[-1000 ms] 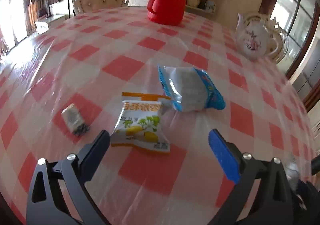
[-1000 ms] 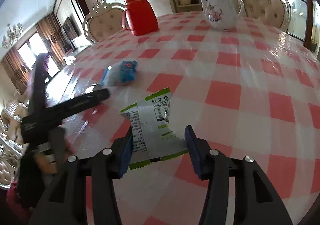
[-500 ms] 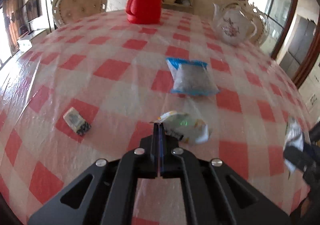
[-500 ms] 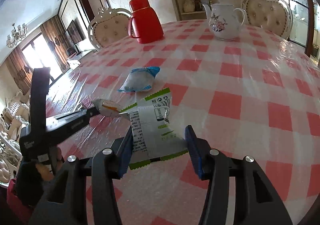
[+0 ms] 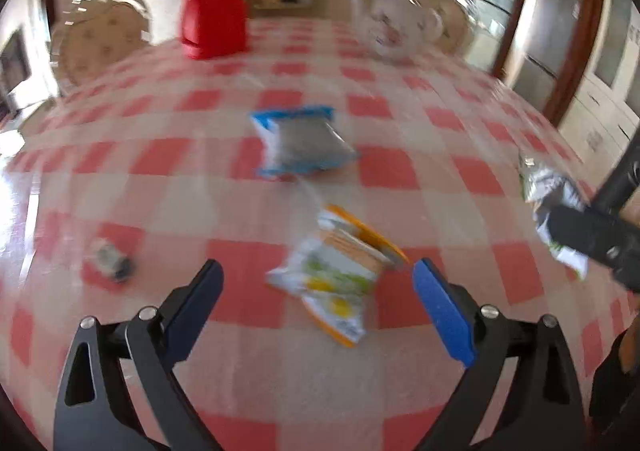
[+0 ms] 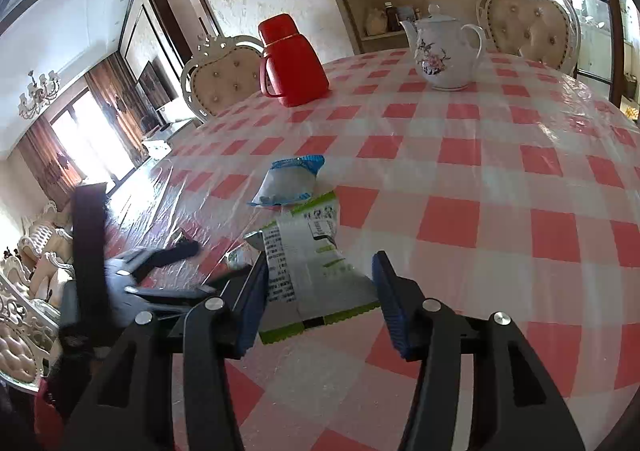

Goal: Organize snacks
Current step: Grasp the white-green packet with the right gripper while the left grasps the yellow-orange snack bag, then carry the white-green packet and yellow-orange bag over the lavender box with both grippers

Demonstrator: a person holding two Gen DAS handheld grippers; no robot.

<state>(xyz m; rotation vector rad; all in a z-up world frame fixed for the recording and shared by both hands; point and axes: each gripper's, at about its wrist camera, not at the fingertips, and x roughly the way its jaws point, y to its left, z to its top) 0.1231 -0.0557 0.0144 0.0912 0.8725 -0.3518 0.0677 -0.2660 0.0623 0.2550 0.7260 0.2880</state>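
Observation:
My left gripper is open and empty; an orange and white snack packet lies crumpled on the red-check table between its fingers. A blue-edged packet lies further back; it also shows in the right wrist view. A small dark wrapped sweet lies at the left. My right gripper is shut on a green and white snack packet, held just above the table. That packet shows at the right of the left wrist view.
A red thermos jug and a white floral teapot stand at the far side of the table. Padded chairs stand behind it. The left gripper's body sits close to the left of my right gripper.
My left gripper was open, shut on the orange packet and shifted it right, then opened and let it drop. The right gripper kept hold of the green packet.

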